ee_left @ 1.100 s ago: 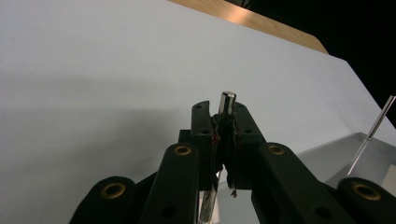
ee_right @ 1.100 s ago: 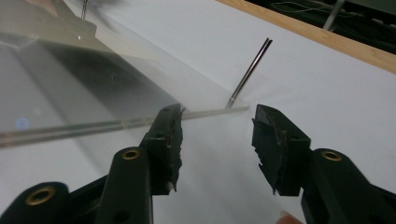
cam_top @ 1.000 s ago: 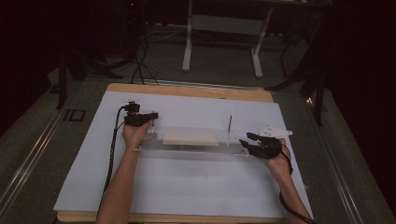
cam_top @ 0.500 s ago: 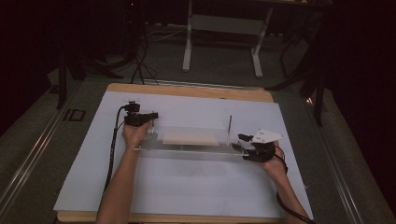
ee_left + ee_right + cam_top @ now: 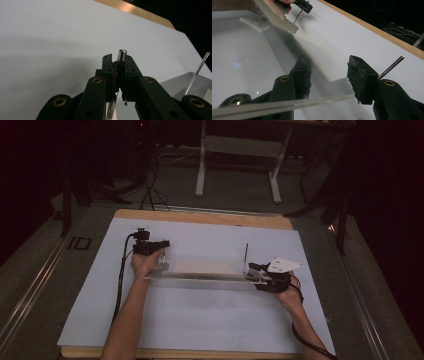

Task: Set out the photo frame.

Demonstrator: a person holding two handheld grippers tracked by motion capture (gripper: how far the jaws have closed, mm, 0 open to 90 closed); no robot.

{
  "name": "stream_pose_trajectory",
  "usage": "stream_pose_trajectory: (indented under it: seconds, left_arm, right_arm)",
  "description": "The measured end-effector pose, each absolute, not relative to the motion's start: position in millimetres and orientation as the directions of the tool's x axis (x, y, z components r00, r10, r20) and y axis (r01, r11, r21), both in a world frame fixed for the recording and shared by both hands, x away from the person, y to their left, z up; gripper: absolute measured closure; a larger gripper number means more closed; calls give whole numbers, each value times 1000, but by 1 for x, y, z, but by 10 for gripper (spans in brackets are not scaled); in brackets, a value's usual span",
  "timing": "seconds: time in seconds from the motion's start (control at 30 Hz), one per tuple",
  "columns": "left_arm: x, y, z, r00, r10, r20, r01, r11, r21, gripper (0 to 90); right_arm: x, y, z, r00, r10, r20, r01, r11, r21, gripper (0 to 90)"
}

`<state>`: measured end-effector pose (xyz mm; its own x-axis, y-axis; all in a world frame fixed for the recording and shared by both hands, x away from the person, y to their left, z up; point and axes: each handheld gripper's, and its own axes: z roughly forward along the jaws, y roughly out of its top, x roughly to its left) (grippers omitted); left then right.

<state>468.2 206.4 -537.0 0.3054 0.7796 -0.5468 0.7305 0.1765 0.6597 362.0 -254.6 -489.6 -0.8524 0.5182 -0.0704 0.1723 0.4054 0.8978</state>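
The left claw point(image 5: 121, 68) is clamped on an upright metal rod point(image 5: 121, 55) above the white sheet point(image 5: 62, 37).

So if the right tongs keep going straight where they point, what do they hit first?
Probably the clear plate: its edge already lies between the open right tongs. Depth is hard to judge.

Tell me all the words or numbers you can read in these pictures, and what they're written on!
"ID": large pale letters on the dark floor strip left of the table, seen in the high view.
Nothing else readable: the grey plate on the right gripper and the clear panel show no writing.
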Motion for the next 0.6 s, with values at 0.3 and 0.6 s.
stream_pose_trajectory:
  seconds: [0.3, 0.6]
  left_arm:
    - [463, 208, -536, 315, 792, -522, 703, 175, 689, 780]
    - [448, 217, -527, 353, 828, -435, 654, 115, 748, 726]
  right_arm:
    - [363, -255, -489, -852, 521, -60, 182, 401, 898, 518]
    - [364, -255, -488, -852, 521, -54, 188, 400, 897, 518]
